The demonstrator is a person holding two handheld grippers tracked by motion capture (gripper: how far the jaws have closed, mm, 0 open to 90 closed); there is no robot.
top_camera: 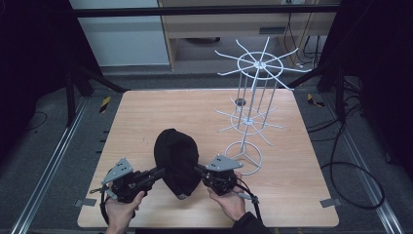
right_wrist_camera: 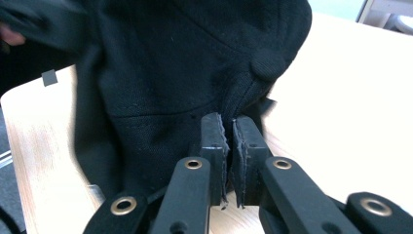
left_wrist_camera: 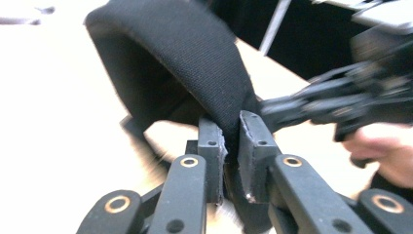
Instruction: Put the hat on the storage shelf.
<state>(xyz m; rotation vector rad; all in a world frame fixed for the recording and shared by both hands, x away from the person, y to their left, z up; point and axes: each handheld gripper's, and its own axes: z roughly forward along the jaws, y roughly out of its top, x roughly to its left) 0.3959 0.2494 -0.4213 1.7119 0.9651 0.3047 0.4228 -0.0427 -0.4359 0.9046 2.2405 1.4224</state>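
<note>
The cap [top_camera: 176, 161] is matt black woven cloth with stitched seams, the table [top_camera: 146, 117] pale smooth wood grain, the rack [top_camera: 253, 105] on the right thin white-coated wire, both grippers' jaws dull black plastic.

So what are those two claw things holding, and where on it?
Both hold the black cap: the left gripper pinches its brim edge, the right gripper pinches the fabric of its crown.

Both forearms enter from the near edge, each hand wrapped around a handle. The left gripper [top_camera: 157, 171] points rightward and the right gripper [top_camera: 198, 169] points leftward, tips facing each other and near together. Each has its black jaws pinched nearly together on dark fabric, held low and roughly level.
</note>
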